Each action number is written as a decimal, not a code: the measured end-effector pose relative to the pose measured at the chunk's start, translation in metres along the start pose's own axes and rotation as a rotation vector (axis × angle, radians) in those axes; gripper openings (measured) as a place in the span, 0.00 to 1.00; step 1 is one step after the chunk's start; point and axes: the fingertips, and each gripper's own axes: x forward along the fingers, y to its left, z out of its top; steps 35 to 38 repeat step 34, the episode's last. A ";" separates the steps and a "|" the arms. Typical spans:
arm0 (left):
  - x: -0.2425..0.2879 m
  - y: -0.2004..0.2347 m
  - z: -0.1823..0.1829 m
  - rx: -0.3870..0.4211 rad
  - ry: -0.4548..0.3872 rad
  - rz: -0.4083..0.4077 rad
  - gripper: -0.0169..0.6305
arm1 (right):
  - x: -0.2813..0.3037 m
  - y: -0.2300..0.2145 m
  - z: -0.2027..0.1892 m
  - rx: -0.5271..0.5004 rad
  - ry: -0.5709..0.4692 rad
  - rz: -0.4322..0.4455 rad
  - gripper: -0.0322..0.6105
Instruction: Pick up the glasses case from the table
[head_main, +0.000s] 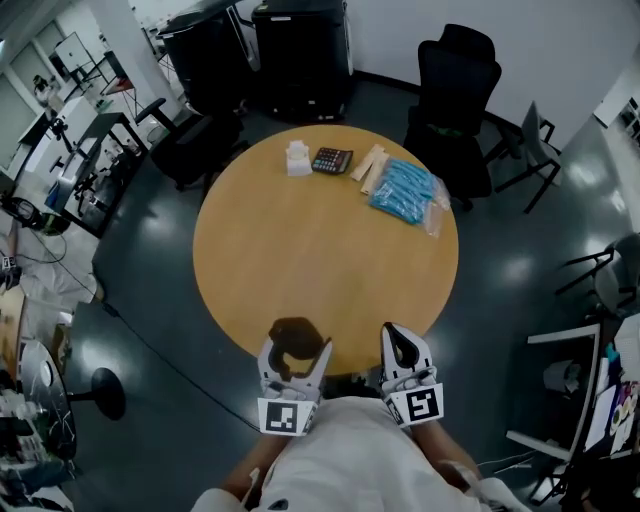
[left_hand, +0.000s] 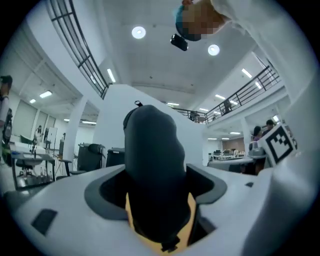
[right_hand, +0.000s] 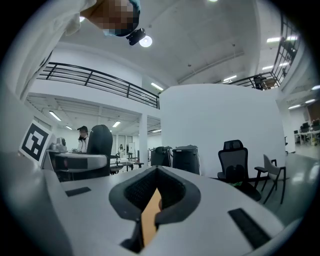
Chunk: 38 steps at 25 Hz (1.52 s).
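A dark glasses case (head_main: 292, 338) sits between the jaws of my left gripper (head_main: 297, 346), held over the near edge of the round wooden table (head_main: 320, 260). In the left gripper view the black rounded case (left_hand: 152, 165) fills the gap between the jaws, which press on both its sides, and it points out level at the room. My right gripper (head_main: 401, 342) hangs just to the right of it at the table's near rim. In the right gripper view that gripper (right_hand: 156, 196) has its jaws together, with only a thin slit and nothing held.
At the table's far side lie a white box (head_main: 298, 158), a calculator (head_main: 331, 160), wooden sticks (head_main: 370, 165) and a blue packet in clear wrap (head_main: 404, 190). Black office chairs (head_main: 455, 90) stand behind the table, with another chair (head_main: 195, 145) to the left.
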 end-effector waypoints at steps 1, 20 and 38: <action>-0.002 0.001 -0.003 -0.009 0.002 0.002 0.57 | -0.001 0.001 -0.001 0.003 0.004 0.001 0.07; -0.013 -0.017 -0.002 -0.018 0.016 -0.069 0.57 | -0.003 0.021 -0.001 -0.015 0.024 0.022 0.07; -0.016 -0.018 -0.005 0.033 0.036 -0.078 0.57 | -0.003 0.029 -0.001 -0.007 0.021 0.028 0.07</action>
